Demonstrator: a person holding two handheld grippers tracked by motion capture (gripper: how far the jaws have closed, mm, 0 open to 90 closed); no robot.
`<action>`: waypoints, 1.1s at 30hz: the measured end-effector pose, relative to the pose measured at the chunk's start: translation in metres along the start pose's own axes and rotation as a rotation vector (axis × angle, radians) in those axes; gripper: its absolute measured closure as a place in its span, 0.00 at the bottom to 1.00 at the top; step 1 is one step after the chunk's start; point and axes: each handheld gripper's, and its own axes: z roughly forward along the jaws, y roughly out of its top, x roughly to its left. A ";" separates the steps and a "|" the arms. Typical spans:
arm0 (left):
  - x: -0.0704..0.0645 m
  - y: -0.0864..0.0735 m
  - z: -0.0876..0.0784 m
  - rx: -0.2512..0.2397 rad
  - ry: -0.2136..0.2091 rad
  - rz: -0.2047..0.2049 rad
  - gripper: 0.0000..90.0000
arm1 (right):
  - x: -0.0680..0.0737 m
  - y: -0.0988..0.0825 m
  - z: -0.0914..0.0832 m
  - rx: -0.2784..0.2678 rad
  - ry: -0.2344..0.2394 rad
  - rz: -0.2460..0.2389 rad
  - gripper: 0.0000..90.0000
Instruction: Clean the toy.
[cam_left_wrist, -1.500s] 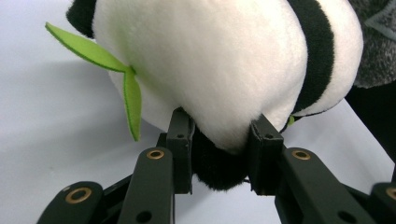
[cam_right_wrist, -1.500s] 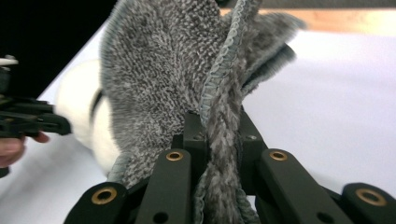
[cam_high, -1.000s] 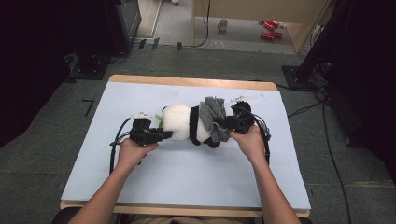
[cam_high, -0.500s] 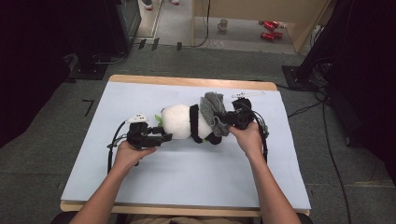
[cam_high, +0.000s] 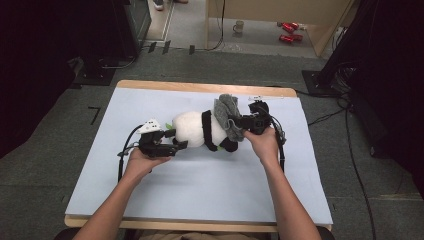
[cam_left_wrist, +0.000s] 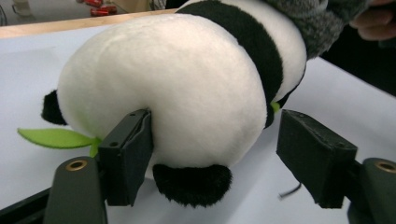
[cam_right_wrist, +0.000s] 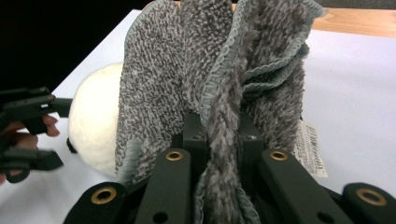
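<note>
A pale blue sheet covers the worktop (cam_high: 200, 185), whose wooden edge shows along the far and near sides. Grey carpet lies around it, with dark equipment stands at 10 and 2 o'clock. On the floor beyond, at 12 o'clock, a mug (cam_high: 239, 26) stands near two red objects (cam_high: 290, 32); what the mug holds cannot be told.

A plush panda (cam_high: 197, 129) lies on its side around the middle of the worktop, white body with a black band, a green leaf (cam_left_wrist: 56, 137) sticking out near a dark paw. The left hand-held gripper (cam_high: 170, 142) sits at the panda's 8 o'clock end. Its jaws have just been opening and now stand wide; in the left gripper view the panda's round white end lies between them, one pad just at the fur, the other well clear, so nothing is clamped.

A grey towel (cam_right_wrist: 219, 79) is draped over the panda's 2 o'clock end. The right hand-held gripper (cam_right_wrist: 223, 140) comes in from 3 o'clock with its jaws pinched tight on a bunched fold of that towel. A white label (cam_right_wrist: 310, 149) lies on the sheet just beside the towel.
</note>
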 end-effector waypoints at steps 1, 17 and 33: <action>0.000 0.000 0.002 0.008 0.002 0.010 0.29 | 0.000 0.000 0.001 -0.005 -0.002 0.000 0.89; 0.002 0.001 0.013 0.060 0.146 0.013 0.71 | 0.007 0.005 0.000 -0.074 0.011 0.012 0.88; 0.000 0.027 -0.019 0.163 -0.017 -0.318 0.83 | 0.075 0.026 -0.040 -0.121 0.201 -0.090 0.89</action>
